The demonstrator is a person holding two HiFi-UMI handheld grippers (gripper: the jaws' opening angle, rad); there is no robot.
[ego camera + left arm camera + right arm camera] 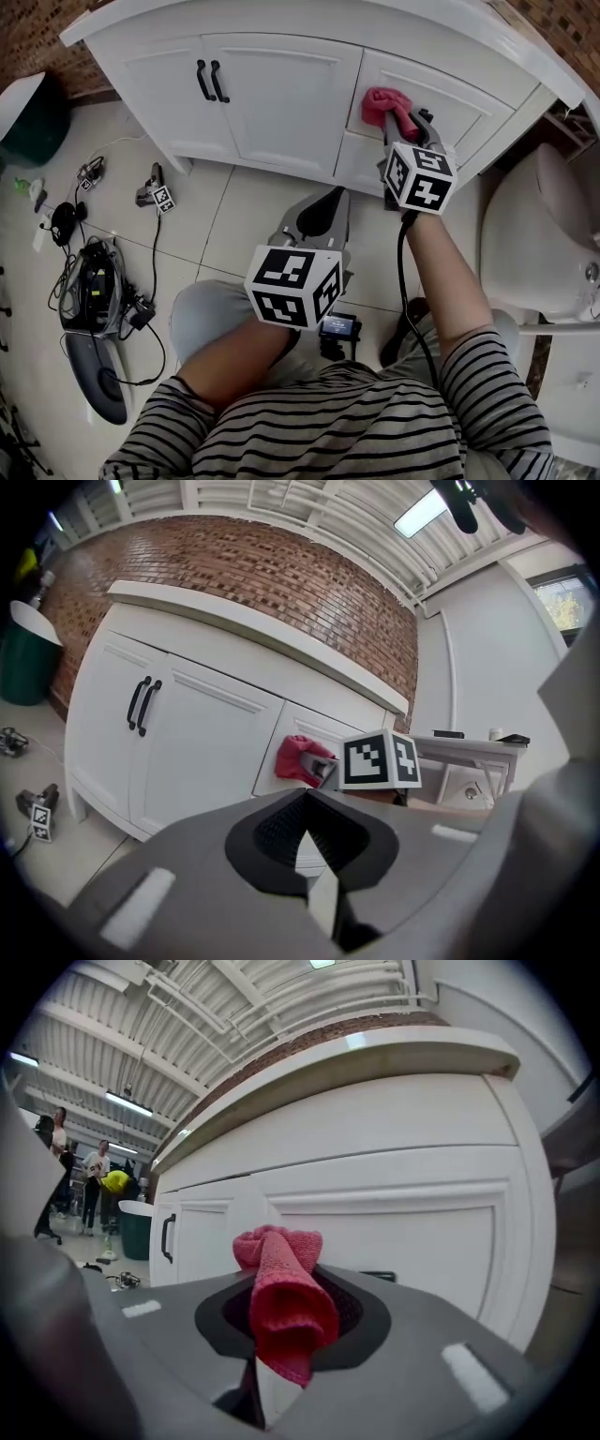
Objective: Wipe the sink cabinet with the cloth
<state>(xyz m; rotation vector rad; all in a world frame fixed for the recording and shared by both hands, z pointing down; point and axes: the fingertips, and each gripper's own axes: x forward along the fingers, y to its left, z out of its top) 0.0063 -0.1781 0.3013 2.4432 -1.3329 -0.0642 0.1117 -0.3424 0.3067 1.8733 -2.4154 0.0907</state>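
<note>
My right tongs [410, 120] clamp the red cloth [386, 103] against the sink cabinet [281, 94] front, right end, left tongs [322, 214] closed and empty, well back; risk: only a fold's pinched, so friction on the panel could drag it free.

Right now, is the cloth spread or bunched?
Bunched. The cloth is a rolled wad clamped in the right gripper, not laid flat.

Room condition: brick wall [234, 569], pale tiled floor [234, 225].
I note a ceiling strip light [419, 513] lit, one window [567, 597], green bin [21, 663] near the wall.
</note>
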